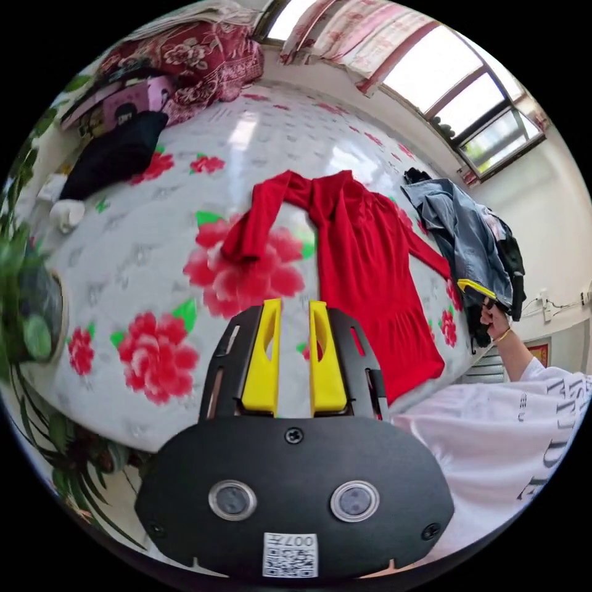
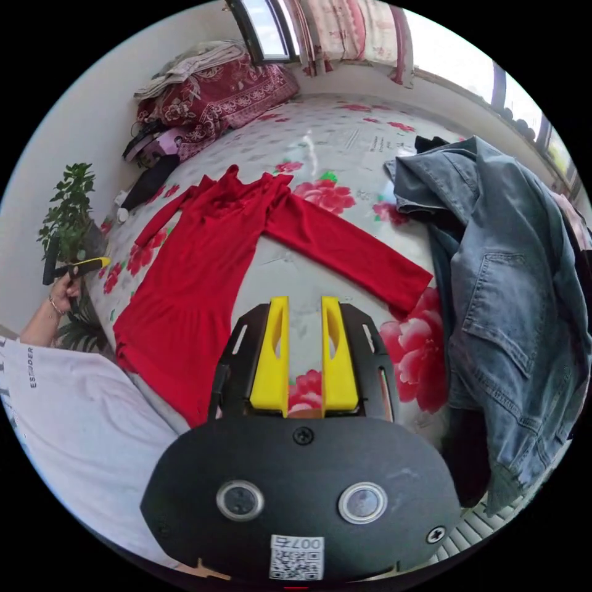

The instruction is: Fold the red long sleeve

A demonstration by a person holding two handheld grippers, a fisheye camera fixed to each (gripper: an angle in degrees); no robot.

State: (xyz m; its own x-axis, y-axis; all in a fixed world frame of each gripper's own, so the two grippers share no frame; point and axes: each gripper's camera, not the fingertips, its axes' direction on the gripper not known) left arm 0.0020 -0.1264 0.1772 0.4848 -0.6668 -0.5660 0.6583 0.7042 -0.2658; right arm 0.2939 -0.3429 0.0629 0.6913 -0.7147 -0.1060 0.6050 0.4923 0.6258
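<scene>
1. The red long sleeve [image 1: 364,271] lies spread flat at centre frame in the left gripper view, on a flower-printed bed cover [image 1: 203,185]. One sleeve bends down at centre left; the other runs toward the right edge. Laid out this way, it appears ready for a first fold.
2. The left gripper [image 1: 295,308] sits at lower centre of its own view, jaws parted by a narrow gap with nothing between them, raised clear of the garment. No grasp is made.
3. In the right gripper view, the right gripper [image 2: 304,306] stands at lower centre, jaws likewise narrowly apart and empty, just short of the straight sleeve's cuff [image 2: 407,287].
4. A denim jacket [image 2: 505,277] is heaped at the right of that view, close to the cuff; it could snag a fold.
5. Pillows [image 2: 216,86] occupy the upper left, well apart from the work.
6. Judgement: folding not begun.
</scene>
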